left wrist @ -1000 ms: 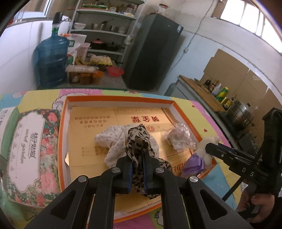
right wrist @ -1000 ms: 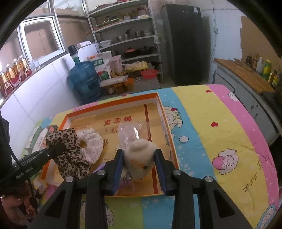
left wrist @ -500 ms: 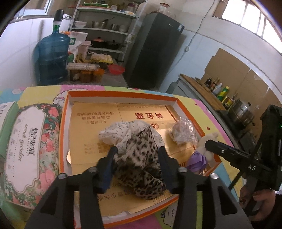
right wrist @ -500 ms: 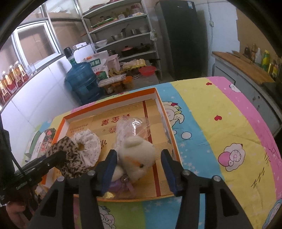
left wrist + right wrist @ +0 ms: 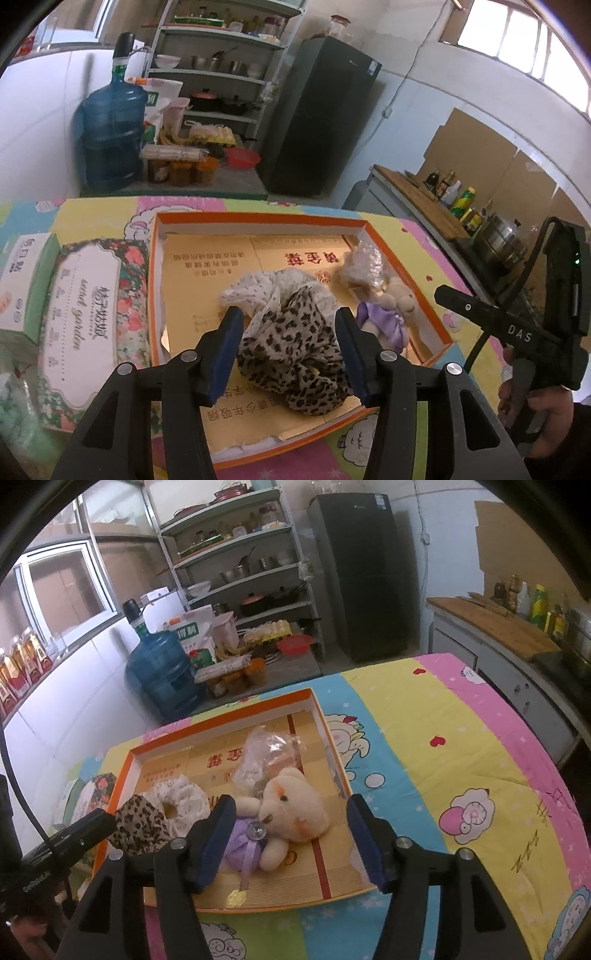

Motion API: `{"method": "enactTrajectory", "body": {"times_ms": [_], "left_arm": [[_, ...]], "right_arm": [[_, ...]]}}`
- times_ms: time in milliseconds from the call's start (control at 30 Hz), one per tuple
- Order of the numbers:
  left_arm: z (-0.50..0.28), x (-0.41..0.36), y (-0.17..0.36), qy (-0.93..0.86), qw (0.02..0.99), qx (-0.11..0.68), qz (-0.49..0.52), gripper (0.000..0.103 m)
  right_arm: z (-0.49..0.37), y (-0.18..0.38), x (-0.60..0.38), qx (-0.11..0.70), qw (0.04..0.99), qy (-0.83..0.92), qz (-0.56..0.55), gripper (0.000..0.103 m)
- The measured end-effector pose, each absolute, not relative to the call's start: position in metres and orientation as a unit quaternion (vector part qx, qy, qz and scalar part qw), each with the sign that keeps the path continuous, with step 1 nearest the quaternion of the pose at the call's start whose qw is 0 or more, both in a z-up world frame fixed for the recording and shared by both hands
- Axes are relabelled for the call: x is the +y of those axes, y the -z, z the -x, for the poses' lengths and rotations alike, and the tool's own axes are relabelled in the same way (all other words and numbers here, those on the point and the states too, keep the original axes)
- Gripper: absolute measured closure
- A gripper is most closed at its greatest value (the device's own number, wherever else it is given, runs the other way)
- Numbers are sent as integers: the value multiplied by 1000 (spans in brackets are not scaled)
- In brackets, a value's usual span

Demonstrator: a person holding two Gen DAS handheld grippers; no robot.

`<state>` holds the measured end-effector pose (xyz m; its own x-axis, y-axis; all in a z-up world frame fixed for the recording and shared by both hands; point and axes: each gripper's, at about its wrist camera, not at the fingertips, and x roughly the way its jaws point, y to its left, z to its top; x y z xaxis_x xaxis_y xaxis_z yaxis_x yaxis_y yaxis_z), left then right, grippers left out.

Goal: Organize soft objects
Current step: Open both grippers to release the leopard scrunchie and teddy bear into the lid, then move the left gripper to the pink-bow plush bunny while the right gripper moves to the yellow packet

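Left gripper: angled down over the near edge of the orange-rimmed box; jaws opening, blue pads clear of the cloth. Leopard-print scrunchie lies slack between the pads on the box floor, gripped by nothing. White dotted scrunchie lies just behind it, touching.

Right gripper: angled down over the box's near right corner; jaws opening, holding nothing. In the left wrist view it shows at the right edge, held by a hand, with the letters "DAS" on its side.

Teddy bear: cream, in a purple dress, lying on its side in the box between the right gripper's pads; the left pad looks very close to the dress, the right pad well clear. Clear plastic bag lies just behind the bear.

Writing: red Chinese characters on the box's gold floor, upside down in both views, not read. Floral tissue pack left of the box, labelled "secret garden" beside Chinese characters. White sack by the blue water jug, green panel with Chinese characters.

Tablecloth: cartoon sheep, hearts, coloured stripes.
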<state>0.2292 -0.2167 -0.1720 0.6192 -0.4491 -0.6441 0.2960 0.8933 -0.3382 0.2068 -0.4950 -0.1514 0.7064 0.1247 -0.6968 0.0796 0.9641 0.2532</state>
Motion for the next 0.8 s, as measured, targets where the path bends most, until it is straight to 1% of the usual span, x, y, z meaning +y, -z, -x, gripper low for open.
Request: {"method": "enactTrajectory", "body": {"times_ms": [333, 800], "left_arm": [[-214, -206, 148, 229, 900, 357, 97, 50], [-180, -173, 121, 243, 907, 332, 86, 50]], "right_arm": [[-189, 133, -486, 364, 921, 1, -136, 41], [-156, 107, -447, 337, 933, 2, -127, 41]]}}
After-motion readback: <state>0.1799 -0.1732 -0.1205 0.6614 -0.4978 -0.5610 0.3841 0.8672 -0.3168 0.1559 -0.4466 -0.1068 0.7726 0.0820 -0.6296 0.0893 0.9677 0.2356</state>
